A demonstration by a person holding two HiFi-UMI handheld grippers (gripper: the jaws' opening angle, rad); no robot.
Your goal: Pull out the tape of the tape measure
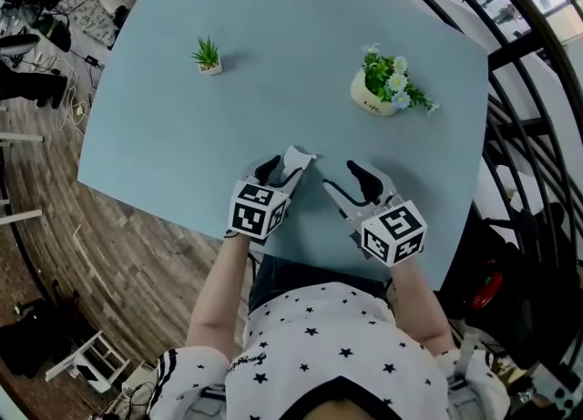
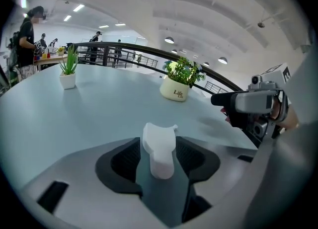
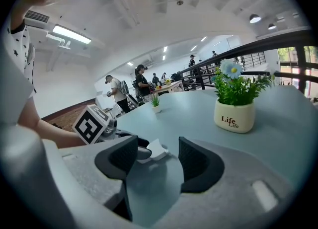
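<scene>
Tape measure (image 2: pixel 159 146), small white plastic, stands at near edge of pale blue desk (image 1: pixel 182 117), between pads of open left claw (image 1: pixel 285 170). Clamp its case firmly before empty, open right claw (image 3: pixel 158 156) pulls tape.

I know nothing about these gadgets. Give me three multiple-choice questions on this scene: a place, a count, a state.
1. Where is the white object? A. between the left gripper's jaws B. in a flowerpot C. on the floor
2. How many potted plants stand on the table? A. one B. two C. four
3. The right gripper's jaws are: A. clamped on a pot B. apart, empty C. shut together
1 A: it sits between those jaws. 2 B: a small green plant and a flower pot. 3 B: nothing sits between them.
</scene>
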